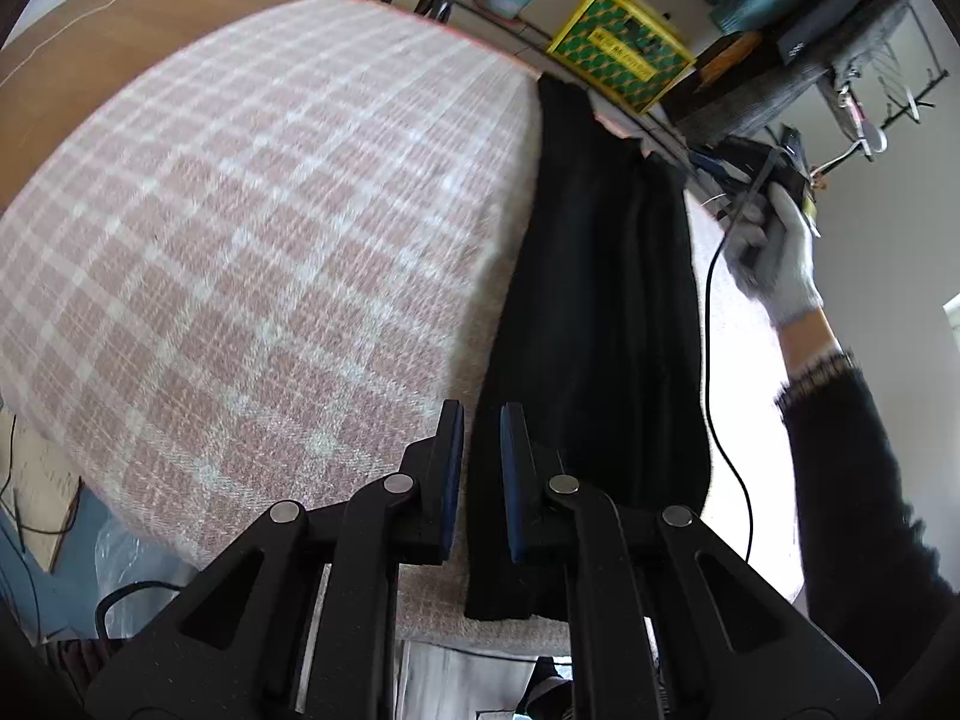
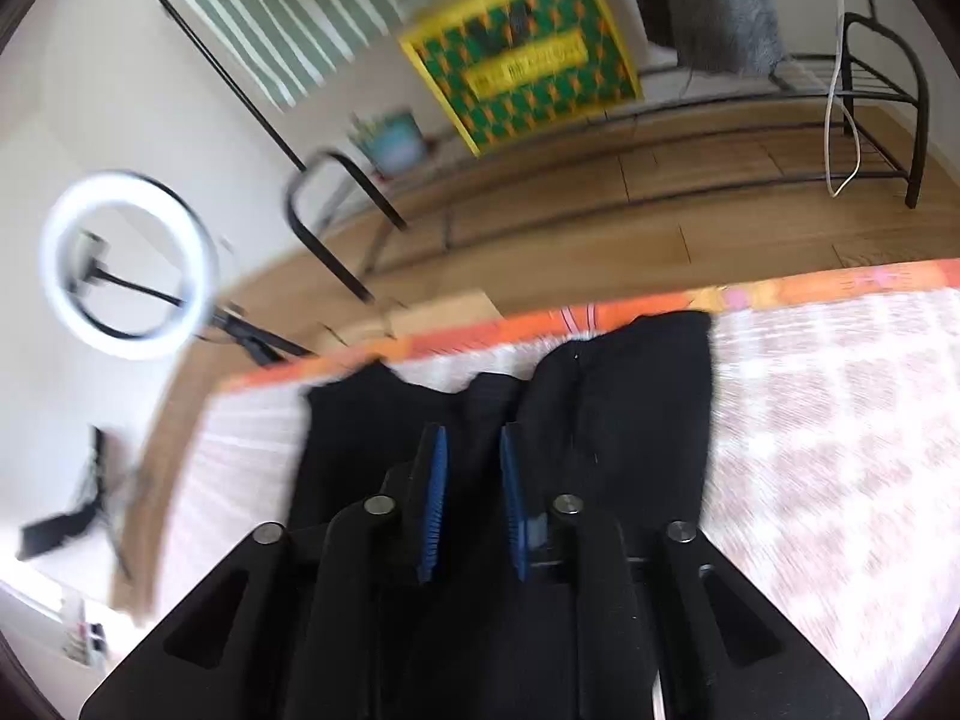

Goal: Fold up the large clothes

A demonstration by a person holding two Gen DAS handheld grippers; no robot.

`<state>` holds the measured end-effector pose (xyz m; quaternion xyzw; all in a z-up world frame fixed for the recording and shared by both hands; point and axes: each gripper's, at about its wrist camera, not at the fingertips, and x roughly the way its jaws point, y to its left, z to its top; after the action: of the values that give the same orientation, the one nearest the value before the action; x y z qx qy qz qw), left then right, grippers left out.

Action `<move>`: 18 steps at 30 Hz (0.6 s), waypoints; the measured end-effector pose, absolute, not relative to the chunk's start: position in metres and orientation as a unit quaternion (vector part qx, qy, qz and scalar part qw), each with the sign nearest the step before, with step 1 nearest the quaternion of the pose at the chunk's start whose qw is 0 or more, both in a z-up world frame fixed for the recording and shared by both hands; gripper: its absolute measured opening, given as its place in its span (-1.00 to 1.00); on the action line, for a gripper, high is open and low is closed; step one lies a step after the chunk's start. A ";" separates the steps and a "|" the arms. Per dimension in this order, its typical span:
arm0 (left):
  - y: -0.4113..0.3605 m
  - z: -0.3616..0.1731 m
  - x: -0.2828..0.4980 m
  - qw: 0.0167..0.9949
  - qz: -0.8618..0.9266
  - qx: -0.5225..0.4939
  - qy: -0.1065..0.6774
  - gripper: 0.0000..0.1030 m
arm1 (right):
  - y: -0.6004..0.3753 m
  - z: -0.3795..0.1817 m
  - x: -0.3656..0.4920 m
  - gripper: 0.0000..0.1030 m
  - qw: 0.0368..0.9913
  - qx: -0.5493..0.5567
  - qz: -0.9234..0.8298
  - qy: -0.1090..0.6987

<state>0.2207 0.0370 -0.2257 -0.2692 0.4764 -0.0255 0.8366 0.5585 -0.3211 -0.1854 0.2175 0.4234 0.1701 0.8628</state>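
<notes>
Long black garment (image 1: 600, 312), pink plaid blanket (image 1: 252, 228).

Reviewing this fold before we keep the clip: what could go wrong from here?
1. The black garment lies along the edge of the plaid blanket; a pull might drag it off.
2. A black cable hangs beside the garment under the gloved hand and could snag.
3. The left gripper and right gripper show narrow gaps with no cloth pinched, so a lift may miss.

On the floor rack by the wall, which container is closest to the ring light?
The small teal pot, at the rack's end beside the ring light; the yellow-and-green crate sits further along.
</notes>
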 end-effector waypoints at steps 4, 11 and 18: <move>0.043 -0.210 0.210 0.850 -0.036 -0.267 0.453 -0.82 | -0.341 -0.139 0.491 -0.65 0.869 0.226 0.178 0.403; 0.051 -0.199 0.196 0.867 -0.035 -0.233 0.439 -0.82 | -0.357 -0.082 0.342 -0.62 0.874 0.205 0.199 0.394; 0.047 -0.208 0.191 0.855 -0.072 -0.225 0.461 -0.45 | -0.355 -0.088 0.209 -0.37 0.862 0.188 0.203 0.424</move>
<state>0.1910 0.0468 -0.2078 -0.2255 0.4609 -0.0724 0.8553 0.2090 -0.3550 -0.0882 0.1884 0.4236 0.2035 0.8624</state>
